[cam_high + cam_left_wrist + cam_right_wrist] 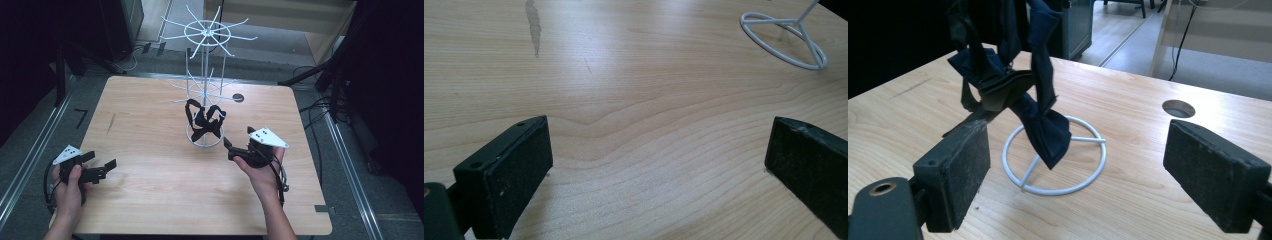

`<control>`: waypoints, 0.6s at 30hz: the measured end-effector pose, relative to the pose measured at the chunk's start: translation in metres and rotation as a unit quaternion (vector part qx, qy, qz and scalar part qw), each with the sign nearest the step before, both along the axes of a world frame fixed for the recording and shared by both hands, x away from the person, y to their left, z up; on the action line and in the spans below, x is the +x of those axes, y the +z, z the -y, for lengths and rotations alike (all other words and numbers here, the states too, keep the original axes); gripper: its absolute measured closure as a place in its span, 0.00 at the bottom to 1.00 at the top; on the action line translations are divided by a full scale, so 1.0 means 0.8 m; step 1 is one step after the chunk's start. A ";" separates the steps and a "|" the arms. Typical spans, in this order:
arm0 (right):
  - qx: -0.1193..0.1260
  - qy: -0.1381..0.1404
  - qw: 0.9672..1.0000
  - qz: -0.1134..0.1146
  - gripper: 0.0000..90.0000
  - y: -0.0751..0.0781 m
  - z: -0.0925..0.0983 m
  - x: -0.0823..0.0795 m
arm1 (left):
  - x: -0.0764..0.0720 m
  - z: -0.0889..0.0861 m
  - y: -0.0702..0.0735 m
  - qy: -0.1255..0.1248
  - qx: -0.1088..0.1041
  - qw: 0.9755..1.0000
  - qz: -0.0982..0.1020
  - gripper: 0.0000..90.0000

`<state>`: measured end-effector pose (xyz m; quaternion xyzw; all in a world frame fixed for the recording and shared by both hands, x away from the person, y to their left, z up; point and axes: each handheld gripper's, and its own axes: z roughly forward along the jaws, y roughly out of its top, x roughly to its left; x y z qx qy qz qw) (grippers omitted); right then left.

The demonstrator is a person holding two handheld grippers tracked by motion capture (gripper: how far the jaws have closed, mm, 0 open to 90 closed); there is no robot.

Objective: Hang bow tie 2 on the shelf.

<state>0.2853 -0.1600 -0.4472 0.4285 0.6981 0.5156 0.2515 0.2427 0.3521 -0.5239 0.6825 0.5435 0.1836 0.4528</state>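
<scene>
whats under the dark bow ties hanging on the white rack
The rack's ring base on the wooden table. The bow ties dangle above it and cover the foot of the pole.

A white wire display stand [205,75] stands at the middle of the light wooden table [150,200], toward its far edge. Dark fabric bow ties [204,120] hang on its lower tier, above its ring base. The left gripper [102,170] lies near the table's front left, the right gripper [231,149] just right of the base.

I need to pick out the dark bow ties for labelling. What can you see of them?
The bow ties are dark, navy-looking fabric with black straps, hanging in a bunch from the lower arms of the white wire display stand. They dangle above its ring base, apparently without touching it or the table. How many there are cannot be told. One knotted bow hangs lowest, tilted. The right hand-held gripper faces them, jaws open, nothing between.
</scene>
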 end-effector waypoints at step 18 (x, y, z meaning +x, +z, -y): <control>0.005 -0.019 1.000 -0.014 0.09 -0.023 0.037 -0.010 | 0.000 0.000 0.000 0.001 0.000 1.000 0.001 0.00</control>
